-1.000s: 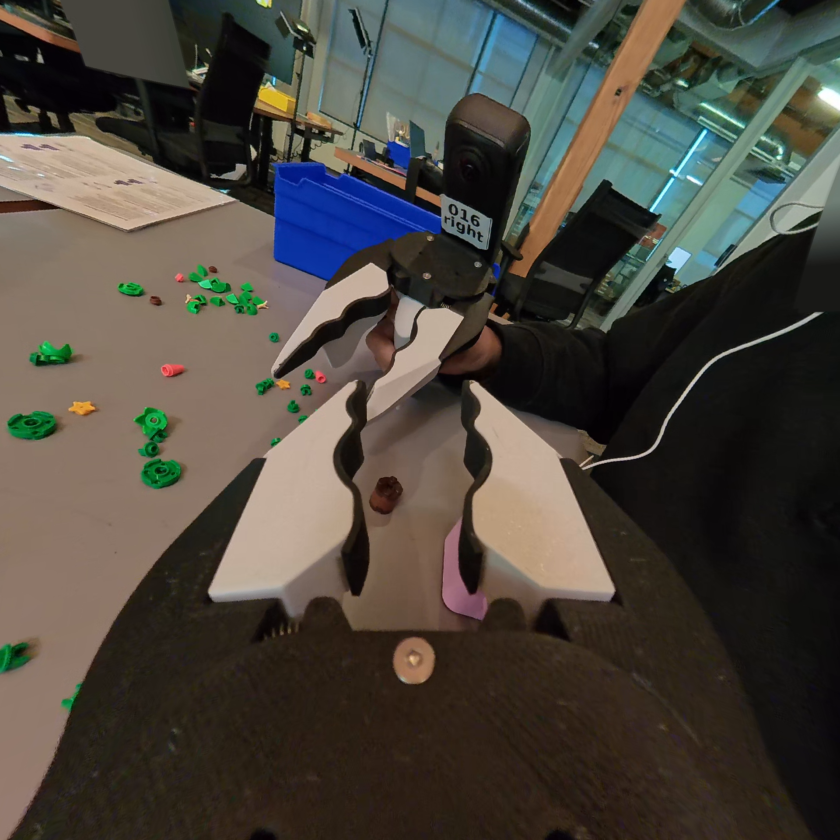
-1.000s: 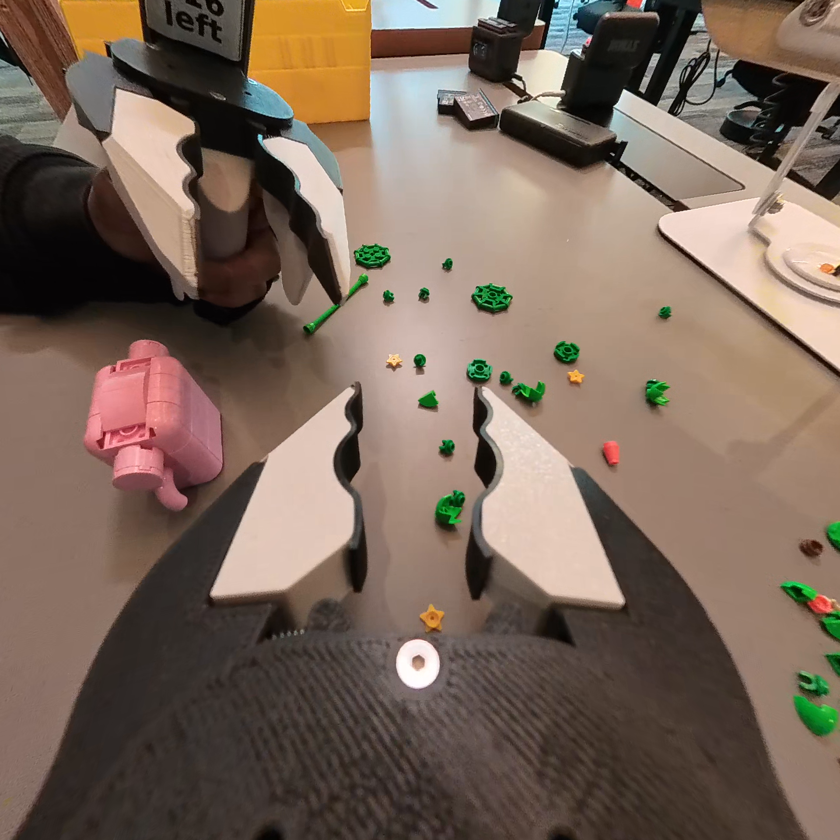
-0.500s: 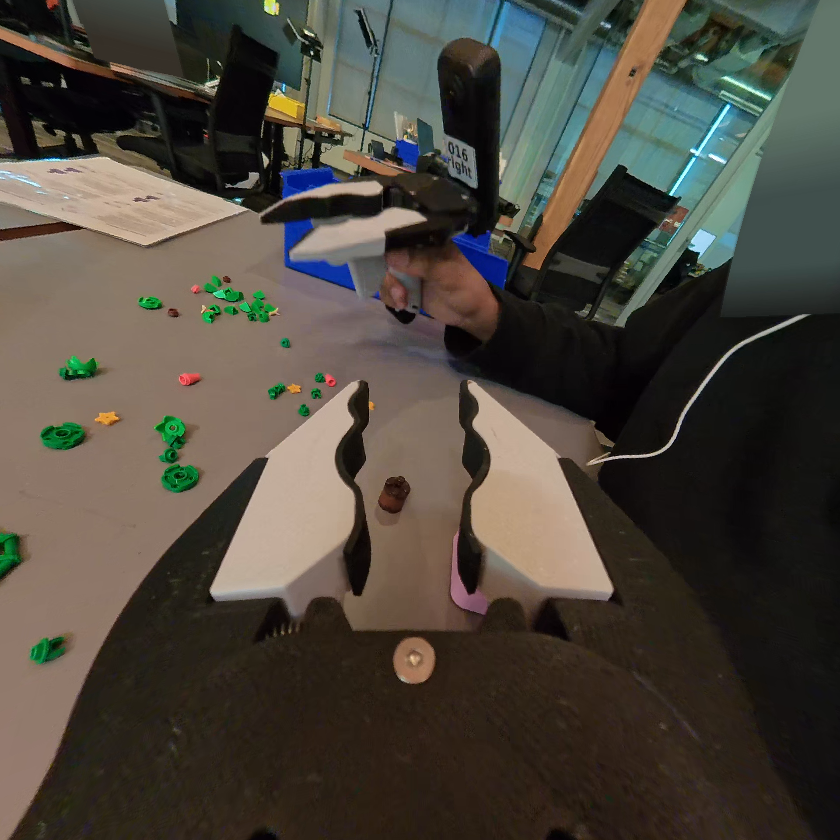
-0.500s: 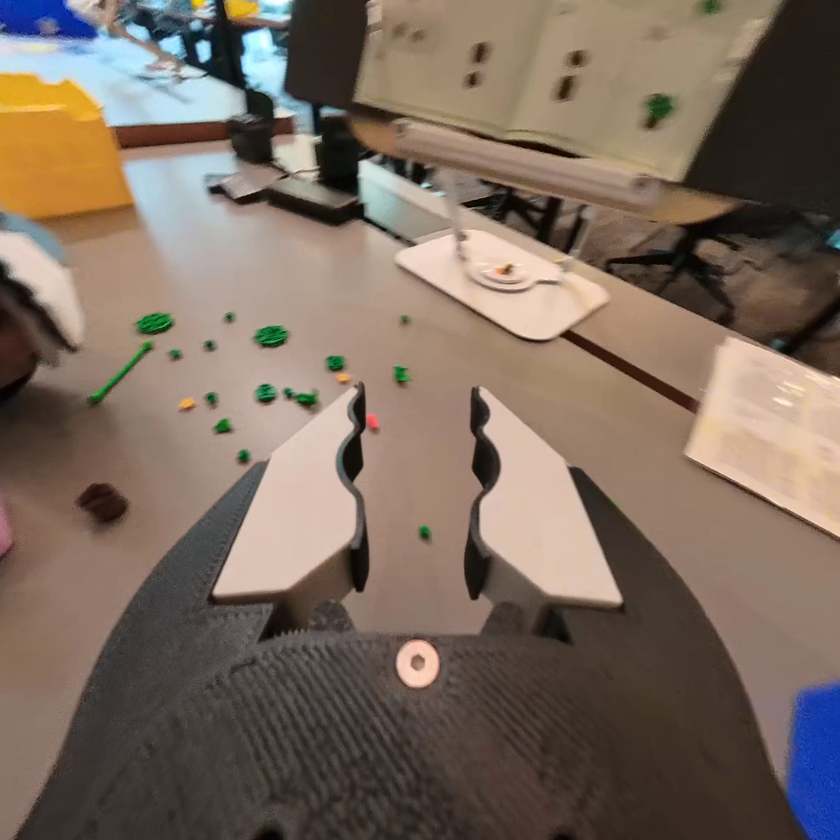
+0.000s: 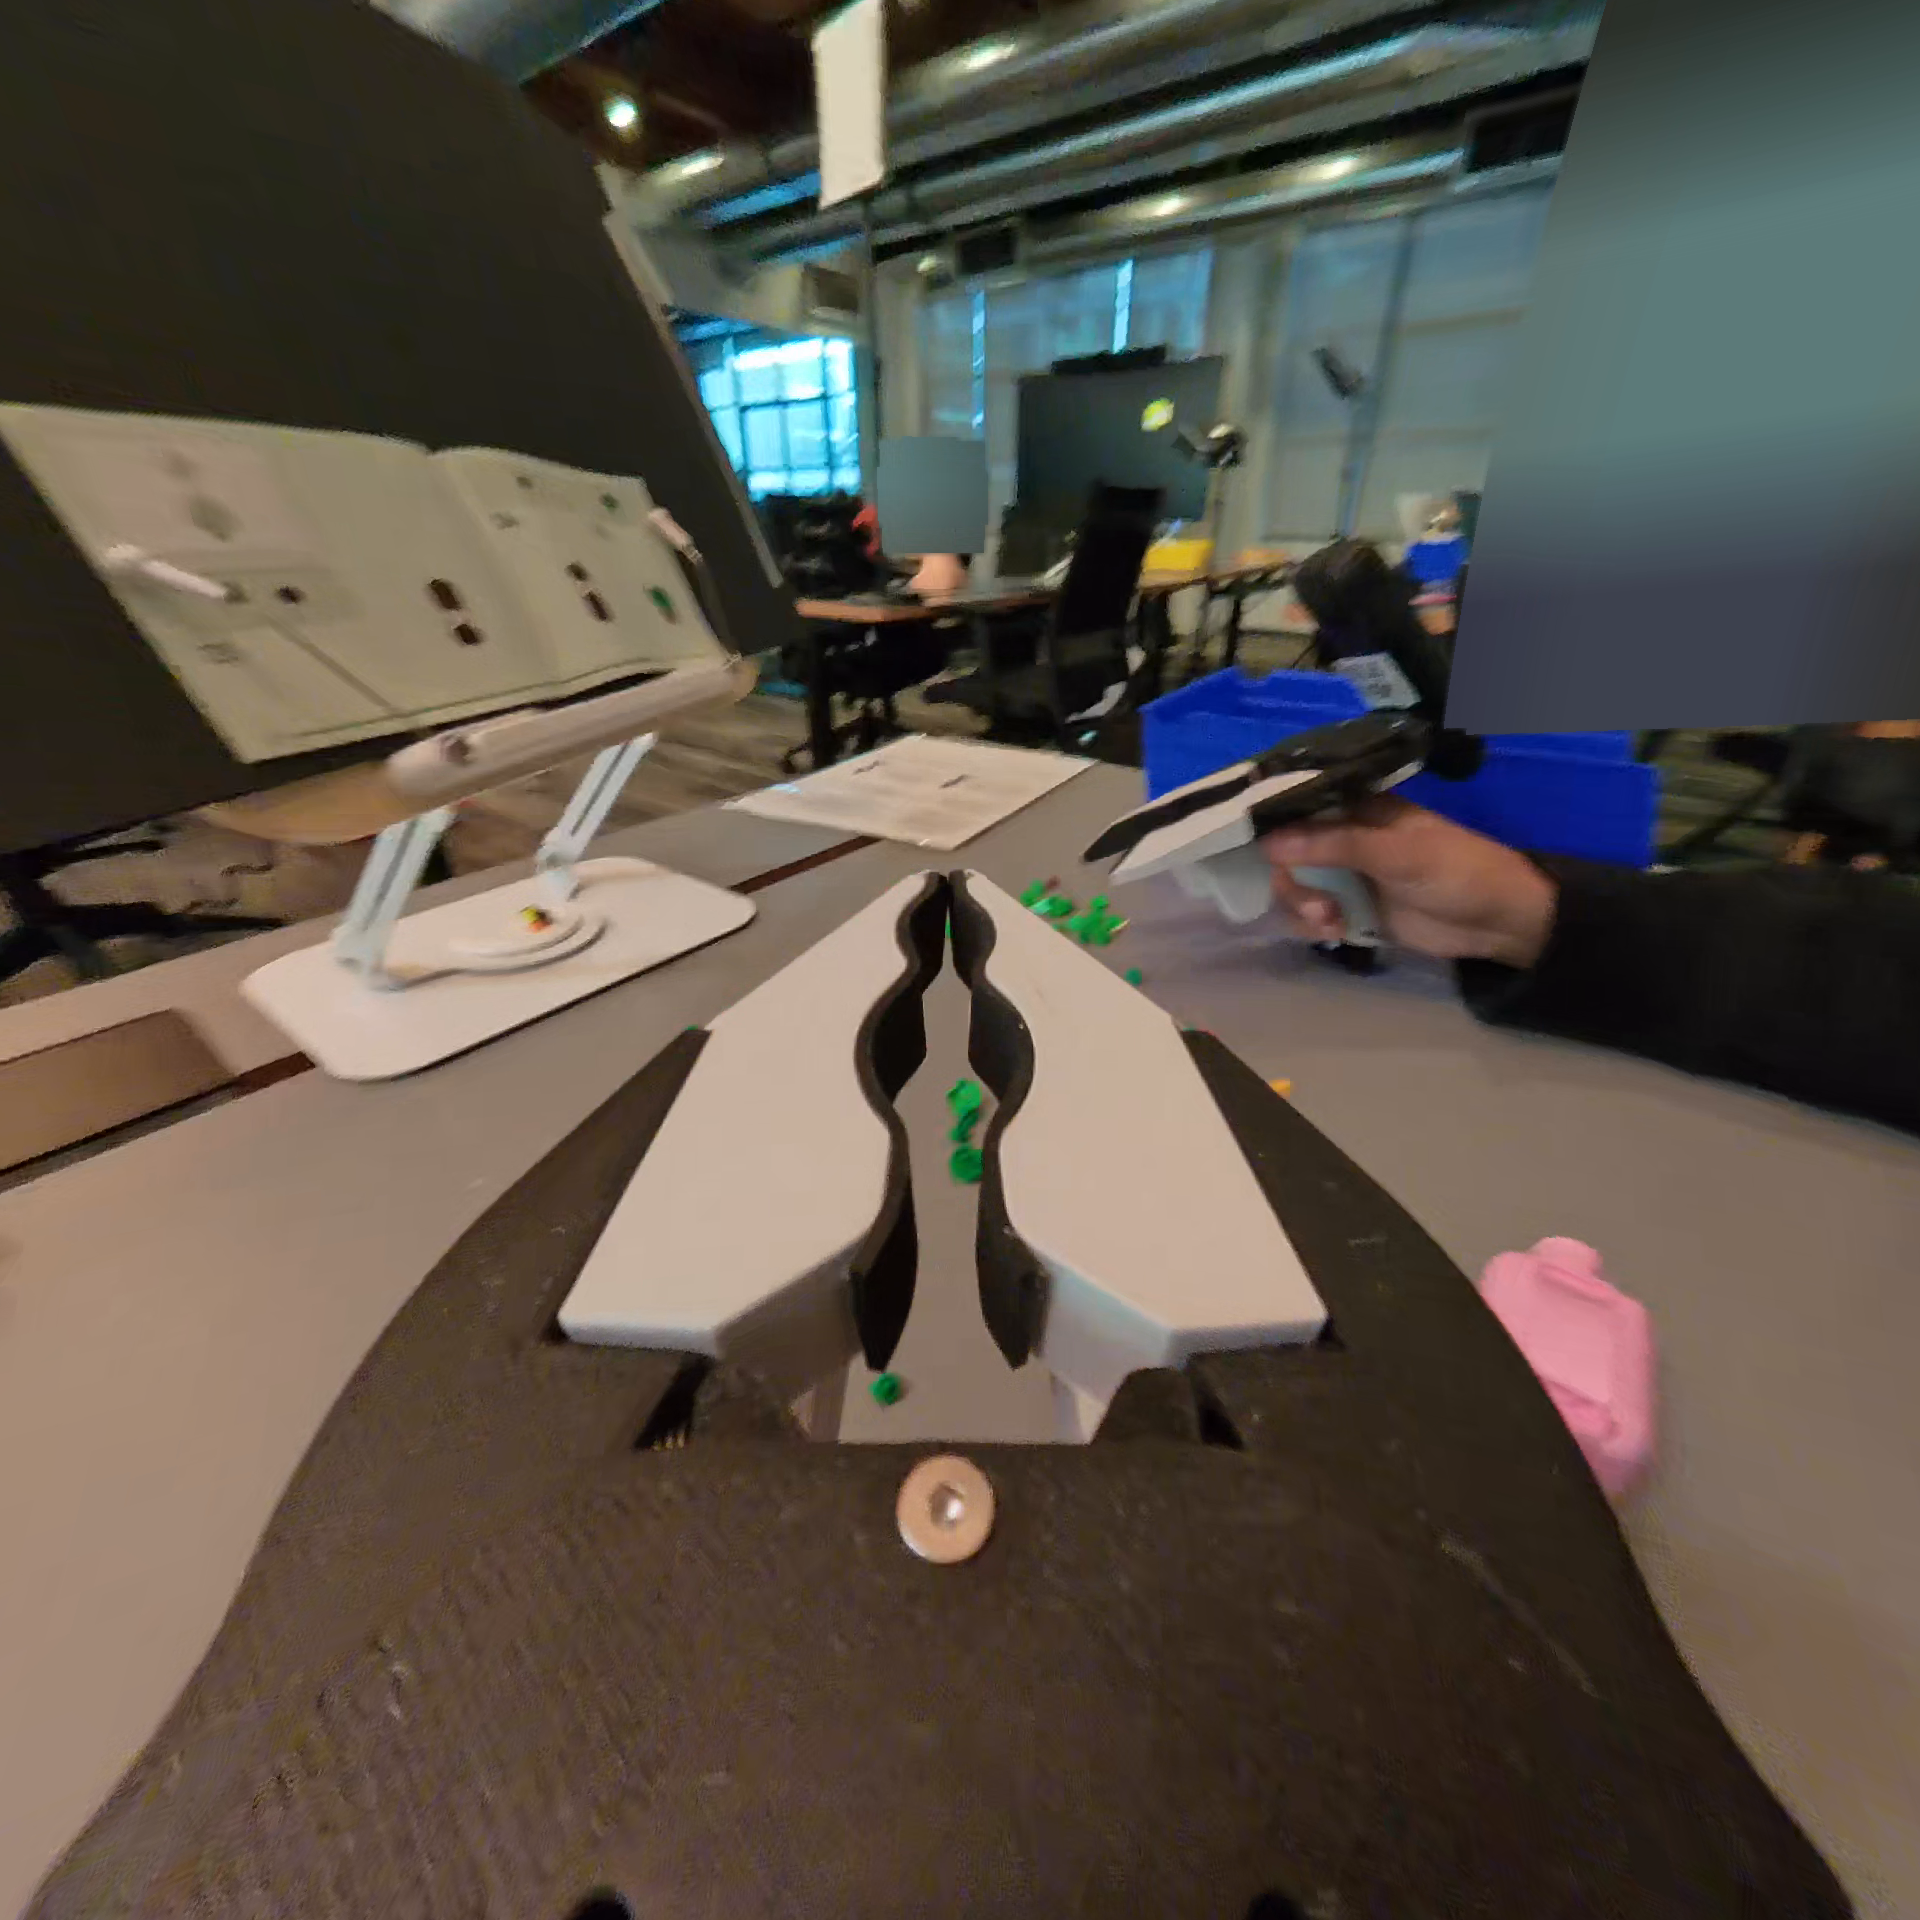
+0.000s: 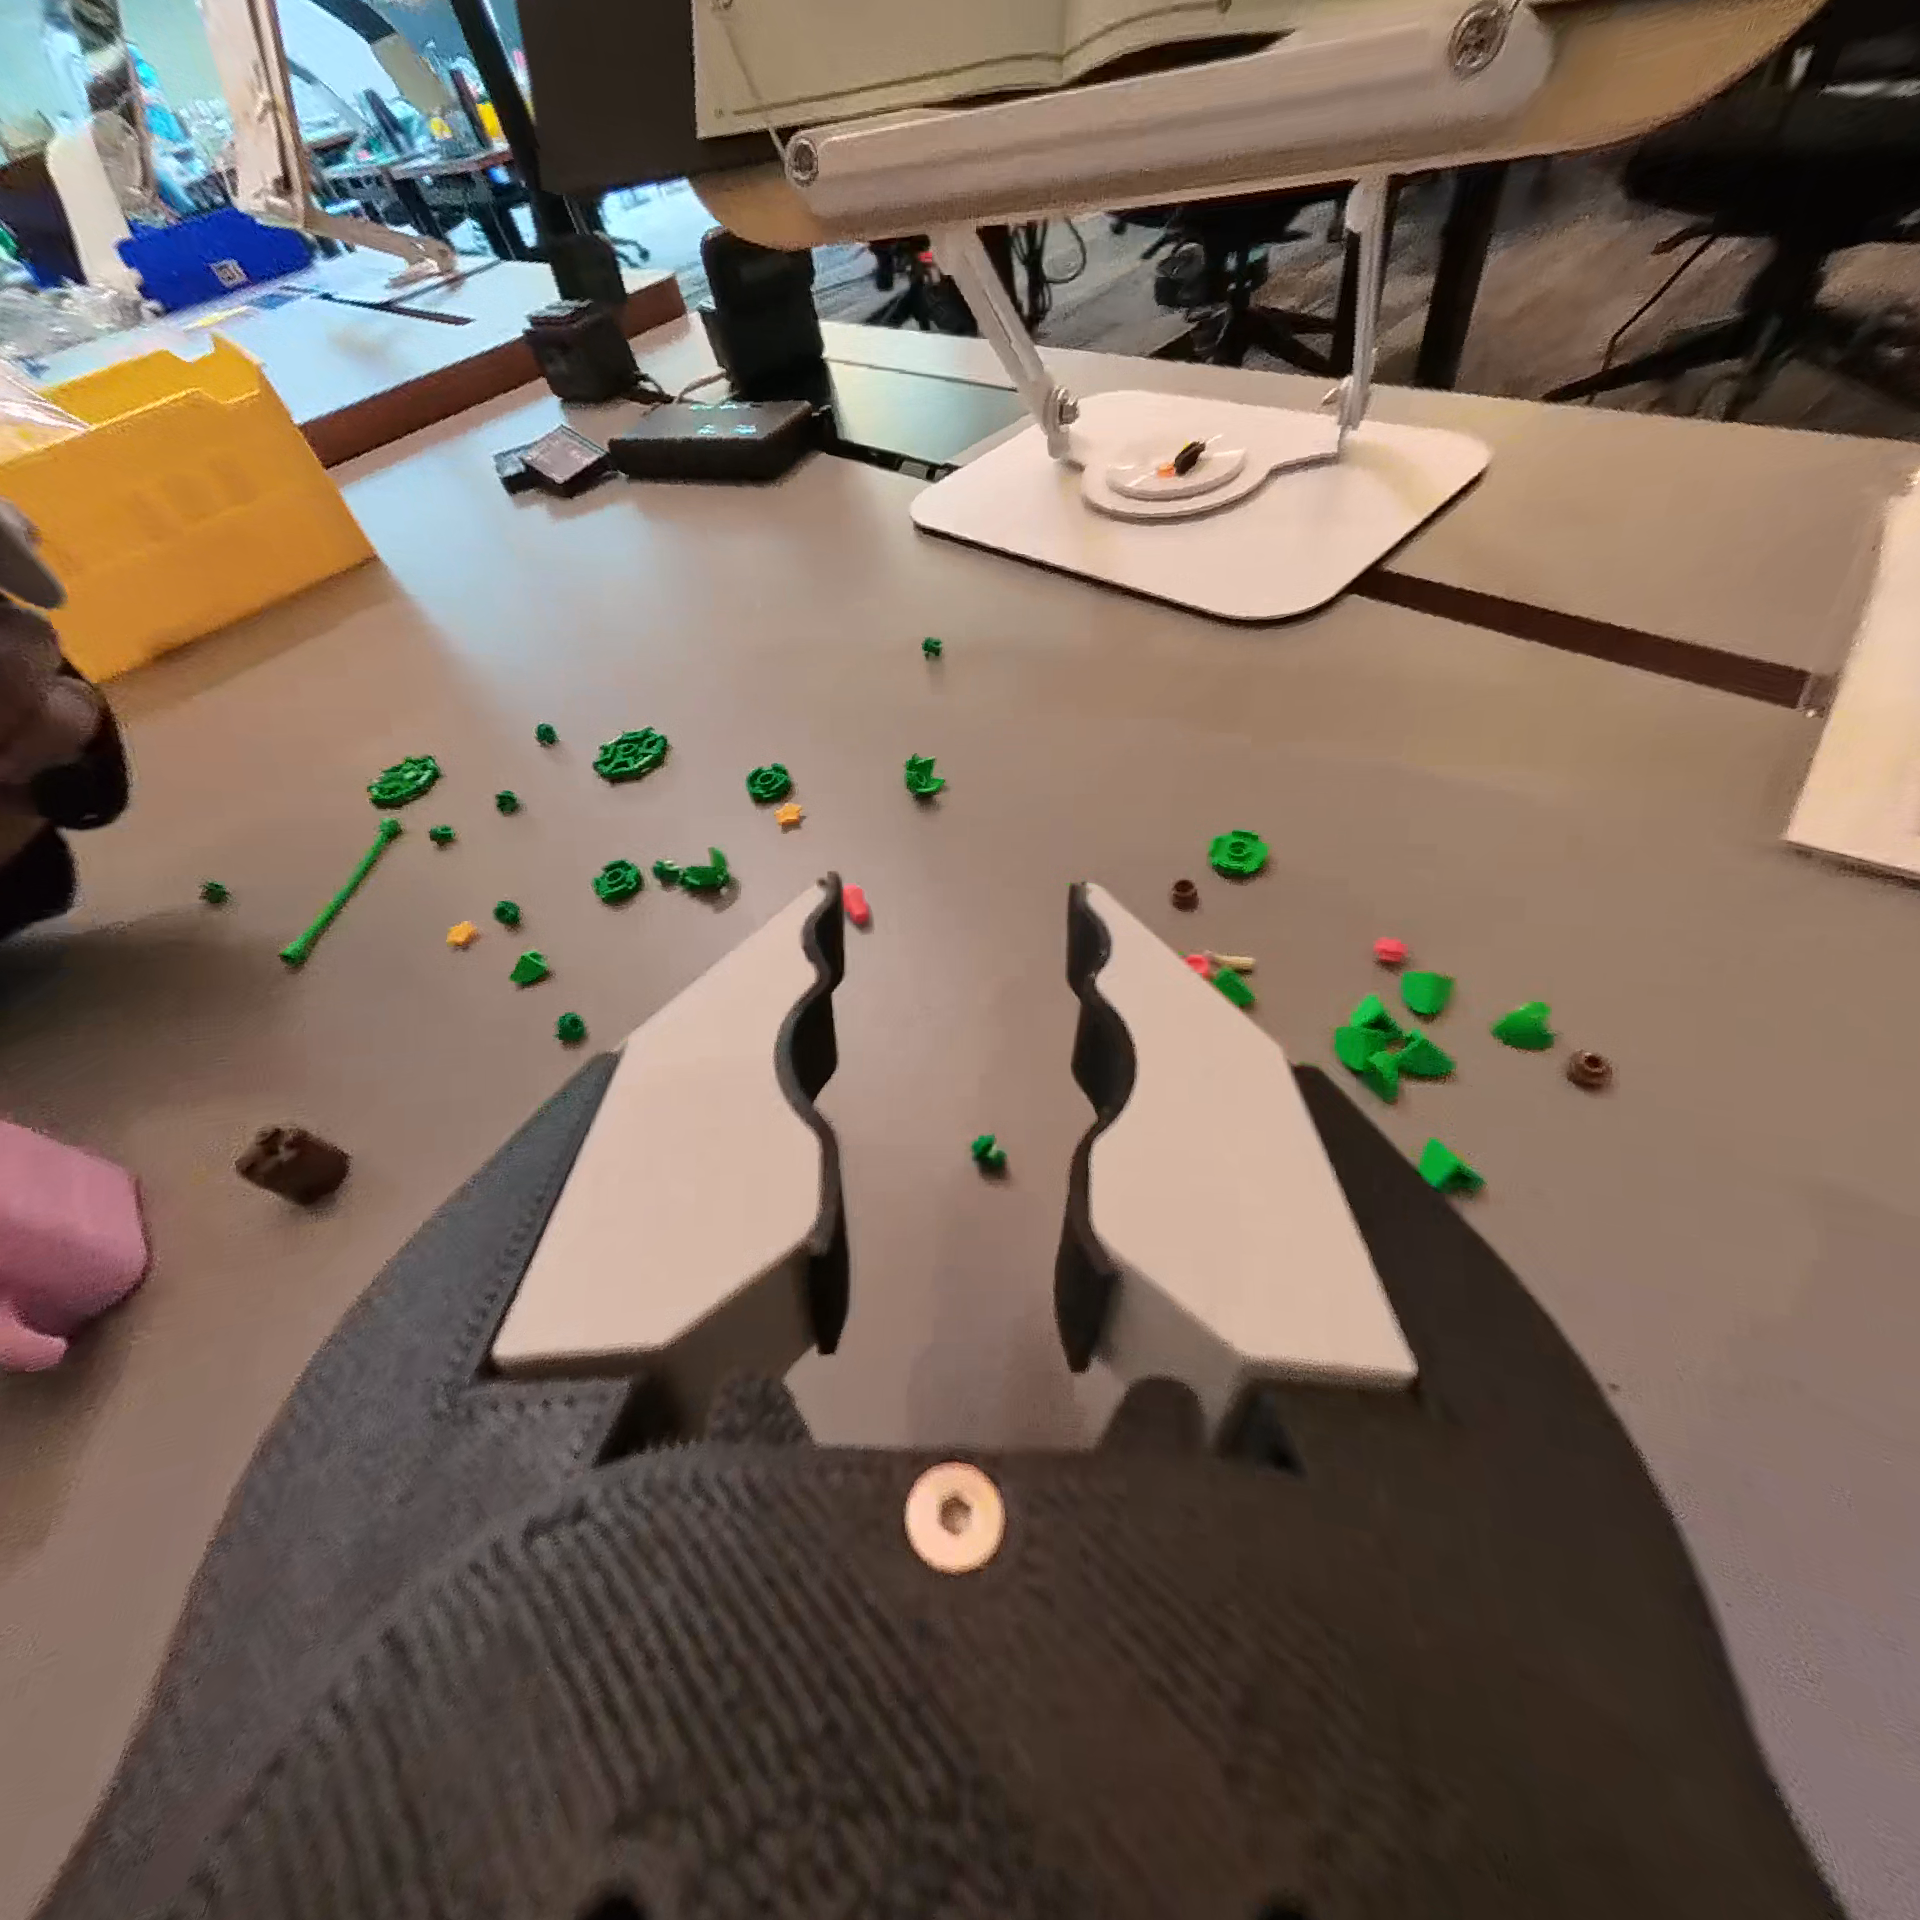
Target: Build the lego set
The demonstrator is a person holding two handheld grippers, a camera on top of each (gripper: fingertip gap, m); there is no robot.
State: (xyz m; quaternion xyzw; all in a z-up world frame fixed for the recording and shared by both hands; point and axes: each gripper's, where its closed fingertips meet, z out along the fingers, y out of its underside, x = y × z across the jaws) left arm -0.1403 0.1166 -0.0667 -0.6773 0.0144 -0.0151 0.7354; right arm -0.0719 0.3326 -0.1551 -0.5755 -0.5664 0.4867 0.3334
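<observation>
My left gripper [image 5: 948,885] is shut, its tips touching, with nothing clearly held; it hovers over the grey table and points toward the booklet stand. Small green pieces [image 5: 964,1127] lie on the table beneath it. The pink lego build [image 5: 1579,1351] lies to its right and also shows at the left edge of the right wrist view [image 6: 52,1247]. My right gripper [image 6: 951,894] is open and empty above scattered green pieces; one small green piece [image 6: 987,1151] lies between its fingers. A brown piece [image 6: 291,1164] lies left of it. The right gripper also shows in the left wrist view [image 5: 1101,857].
An open instruction booklet [image 5: 364,582] rests on a white stand whose base [image 6: 1195,520] sits at the table's far side. A yellow bin [image 6: 156,520] stands far left, a blue bin [image 5: 1538,790] far right. A paper sheet [image 5: 914,790] lies behind. A green stem [image 6: 343,894] lies left. My right fingertips sit around 25 cm from my left ones. About 15 cm separates my left fingertips from the pink lego build [image 5: 1579,1351].
My left gripper has swung away from the brown piece toward the booklet stand and has shut. My right gripper has turned toward the stand and stayed open.
</observation>
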